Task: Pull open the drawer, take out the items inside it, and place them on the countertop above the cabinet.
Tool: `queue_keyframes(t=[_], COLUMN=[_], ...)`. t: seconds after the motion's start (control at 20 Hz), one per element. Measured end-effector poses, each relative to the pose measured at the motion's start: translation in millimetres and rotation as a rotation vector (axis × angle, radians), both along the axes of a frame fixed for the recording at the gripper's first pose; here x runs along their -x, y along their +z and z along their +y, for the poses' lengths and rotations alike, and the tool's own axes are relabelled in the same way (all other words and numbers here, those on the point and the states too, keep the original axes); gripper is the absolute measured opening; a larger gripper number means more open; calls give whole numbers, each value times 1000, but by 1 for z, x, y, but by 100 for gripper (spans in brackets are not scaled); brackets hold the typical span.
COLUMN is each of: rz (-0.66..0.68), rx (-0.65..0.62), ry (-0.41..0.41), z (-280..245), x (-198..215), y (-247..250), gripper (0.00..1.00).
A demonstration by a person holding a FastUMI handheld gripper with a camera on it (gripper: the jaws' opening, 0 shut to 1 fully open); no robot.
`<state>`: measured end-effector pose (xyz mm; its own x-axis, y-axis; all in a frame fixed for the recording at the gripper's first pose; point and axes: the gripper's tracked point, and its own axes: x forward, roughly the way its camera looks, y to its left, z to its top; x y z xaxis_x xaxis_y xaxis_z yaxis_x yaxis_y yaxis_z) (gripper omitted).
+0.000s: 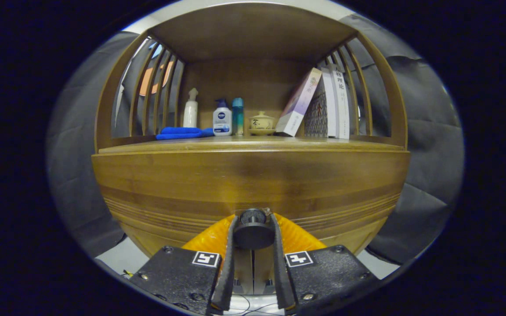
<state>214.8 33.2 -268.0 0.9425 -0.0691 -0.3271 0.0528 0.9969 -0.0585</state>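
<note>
A wooden cabinet fills the view, its drawer front (253,184) right in front of me. The drawer's round dark knob (253,228) sits between my fingers, and my gripper (253,221) is shut on it, a finger pressing on each side. The drawer stands closed or barely out; its inside is hidden. Above the drawer runs the countertop (253,142), under a wooden roof.
On the countertop stand a folded blue cloth (182,132), a white spray bottle (190,109), a lotion bottle (222,118), a teal can (237,115), a small lidded cup (262,123) and leaning books (323,105). Wooden slats (156,92) close both sides.
</note>
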Motion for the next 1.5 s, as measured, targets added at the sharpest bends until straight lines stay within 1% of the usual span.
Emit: queue_keyframes(t=[0.25,1.25,1.5], rz=[8,9,11], rx=[-3,-38,-27], ry=[5,17,26], z=[0,-5,-5], x=[18,125,128], y=[1,12,14], gripper=[41,40,40])
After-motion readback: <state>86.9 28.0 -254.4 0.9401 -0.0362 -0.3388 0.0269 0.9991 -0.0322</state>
